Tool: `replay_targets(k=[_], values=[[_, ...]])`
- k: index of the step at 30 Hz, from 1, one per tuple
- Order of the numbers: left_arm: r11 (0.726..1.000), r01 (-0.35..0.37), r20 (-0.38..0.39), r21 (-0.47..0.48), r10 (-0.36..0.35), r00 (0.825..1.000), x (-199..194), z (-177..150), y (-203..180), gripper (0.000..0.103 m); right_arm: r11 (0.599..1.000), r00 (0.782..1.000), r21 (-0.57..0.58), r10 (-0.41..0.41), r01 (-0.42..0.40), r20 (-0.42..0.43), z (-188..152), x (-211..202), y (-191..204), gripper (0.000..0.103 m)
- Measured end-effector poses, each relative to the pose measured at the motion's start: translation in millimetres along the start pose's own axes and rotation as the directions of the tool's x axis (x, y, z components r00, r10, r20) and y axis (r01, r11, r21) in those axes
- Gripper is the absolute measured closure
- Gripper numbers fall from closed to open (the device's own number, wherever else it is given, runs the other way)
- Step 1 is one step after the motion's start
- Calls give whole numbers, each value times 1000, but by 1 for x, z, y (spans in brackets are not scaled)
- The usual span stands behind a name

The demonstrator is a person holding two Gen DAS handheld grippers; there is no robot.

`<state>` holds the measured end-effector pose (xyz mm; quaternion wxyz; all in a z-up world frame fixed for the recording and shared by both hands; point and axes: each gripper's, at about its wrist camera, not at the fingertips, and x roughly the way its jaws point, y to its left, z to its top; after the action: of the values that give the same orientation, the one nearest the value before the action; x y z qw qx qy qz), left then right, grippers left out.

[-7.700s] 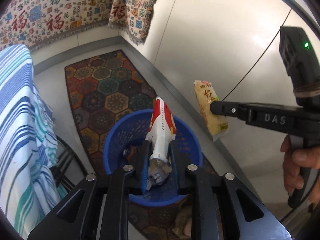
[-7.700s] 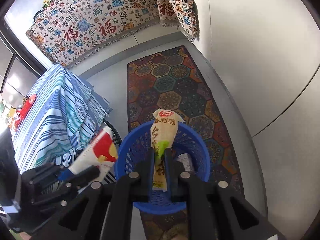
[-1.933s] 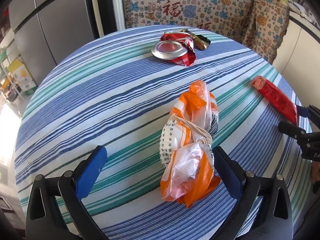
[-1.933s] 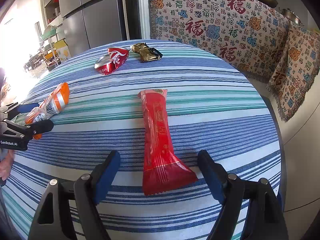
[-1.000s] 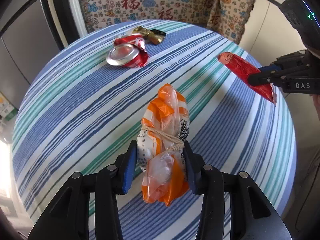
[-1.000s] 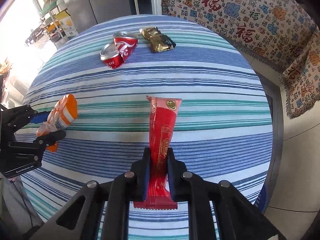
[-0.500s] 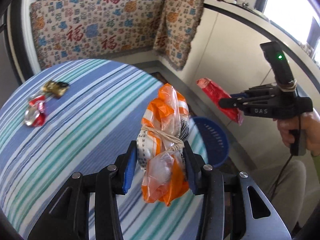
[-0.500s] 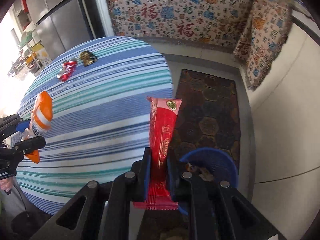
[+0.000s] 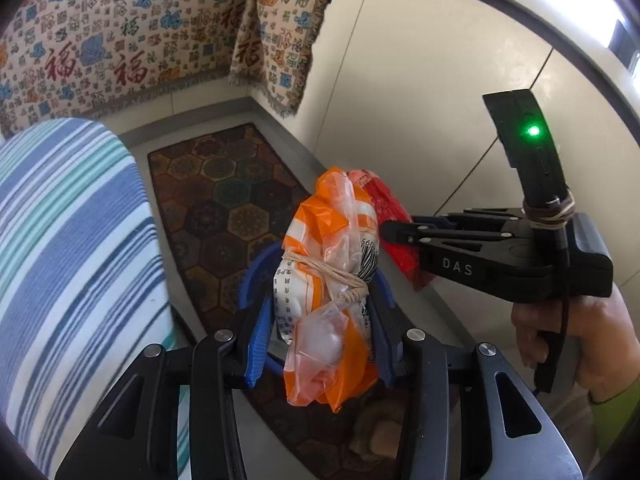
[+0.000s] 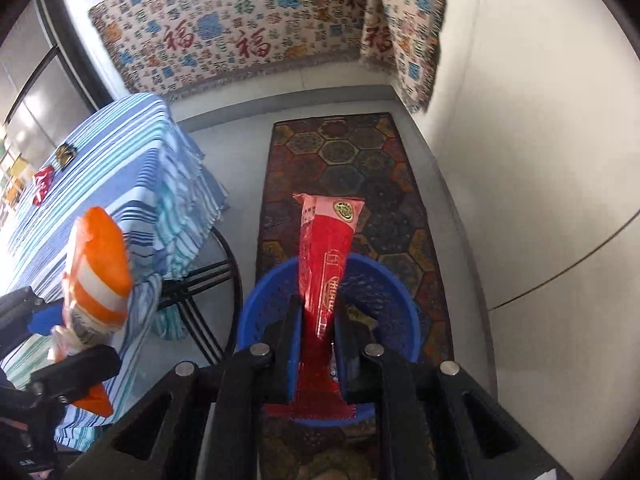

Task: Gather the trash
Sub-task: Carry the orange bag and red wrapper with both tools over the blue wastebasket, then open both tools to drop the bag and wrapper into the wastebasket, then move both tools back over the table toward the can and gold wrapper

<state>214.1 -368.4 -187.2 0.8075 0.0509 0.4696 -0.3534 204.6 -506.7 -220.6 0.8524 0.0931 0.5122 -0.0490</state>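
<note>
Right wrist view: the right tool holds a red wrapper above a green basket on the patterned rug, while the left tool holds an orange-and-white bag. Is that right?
Not quite: the basket is blue, not green, as the right wrist view shows. The rest stands: the right tool holds the red wrapper above it on the patterned rug, and the left tool holds the orange-and-white bag.

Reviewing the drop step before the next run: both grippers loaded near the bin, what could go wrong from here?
1. The right gripper holds the red wrapper over the blue basket; the long, light wrapper could catch the rim or drift out.
2. The left gripper pinches the orange plastic bag by loose film, so it may slip early.
3. The two grippers sit close; releasing together risks a collision.
</note>
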Motion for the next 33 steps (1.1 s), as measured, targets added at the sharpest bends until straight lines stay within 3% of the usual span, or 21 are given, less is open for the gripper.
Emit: replay_targets(k=[9,20,21,22,23,24,29,33], values=[[999,2,-78,-50,-6,997,66,-3,0,59,988,996,136,83,-79,-24,-6,29,-46,89],[999,3,-101,-52,-8,995,101,-7,-16,56,986,996,147,84,-79,-29,-5,34,-55,87],[999,-3,-105,-52,-3,994,106,-7,-16,45,986,997,149,75,-71,-27,-4,34,-56,85],[999,-6,-112,-54,0,994,109,-6,-16,36,986,997,153,78,-73,-25,-4,35,-57,76],[998,-6,-110,-58,0,994,112,-6,-16,26,983,996,162,86,-81,-24,-4,35,-58,66],[998,-6,-102,-60,0,995,112,-6,-16,25,981,996,173,88,-84,-16,-4,35,-60,49],[997,1,-81,-78,-7,997,97,-6,-14,25,979,998,192,61,-66,32,0,22,-64,47],[999,16,-20,-49,-17,1000,50,-14,-13,21,984,998,175,13,-25,66,7,13,-56,47]])
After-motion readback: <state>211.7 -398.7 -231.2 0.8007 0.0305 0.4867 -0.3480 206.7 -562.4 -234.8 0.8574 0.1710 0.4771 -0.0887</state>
